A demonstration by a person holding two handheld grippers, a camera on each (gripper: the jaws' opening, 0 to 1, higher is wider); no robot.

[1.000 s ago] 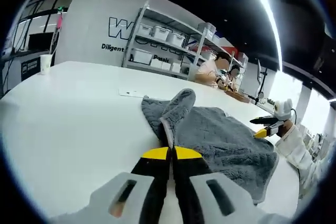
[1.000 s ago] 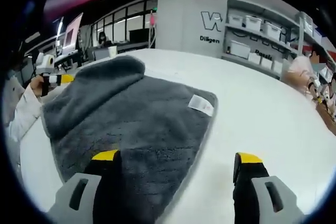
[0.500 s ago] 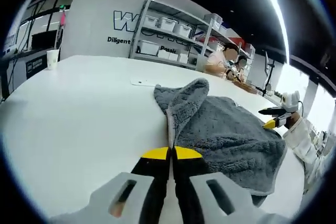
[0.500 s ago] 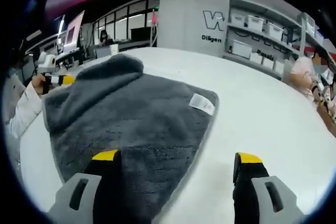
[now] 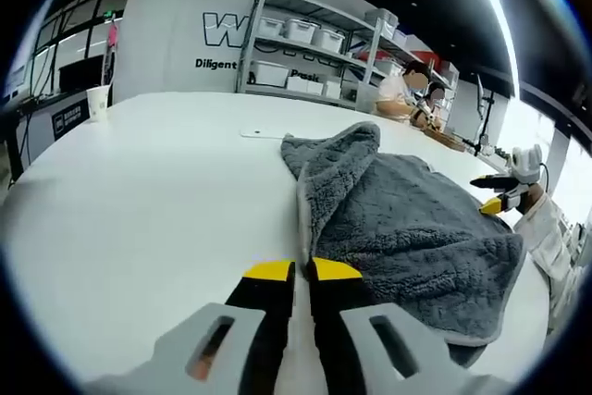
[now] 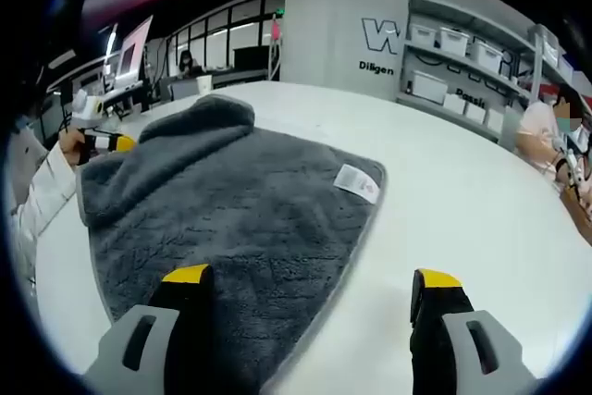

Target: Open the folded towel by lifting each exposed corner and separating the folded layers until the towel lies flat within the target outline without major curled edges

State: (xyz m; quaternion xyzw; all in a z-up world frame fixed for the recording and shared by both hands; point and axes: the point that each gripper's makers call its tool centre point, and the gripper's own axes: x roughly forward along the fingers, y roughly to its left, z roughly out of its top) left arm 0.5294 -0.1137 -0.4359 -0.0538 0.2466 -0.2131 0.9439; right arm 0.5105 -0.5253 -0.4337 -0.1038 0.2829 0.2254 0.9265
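In the left gripper view, the left gripper [image 5: 294,272] pinches the pale-bound edge of the grey towel [image 5: 416,228] between jaws pressed together, raising a fold over the white table [image 5: 139,201], which lies bare and broad to the left. In the right gripper view, the right gripper [image 6: 313,286] holds its jaws spread wide above the towel's near edge, white label [image 6: 358,181] at the far corner, with open tabletop to the right.
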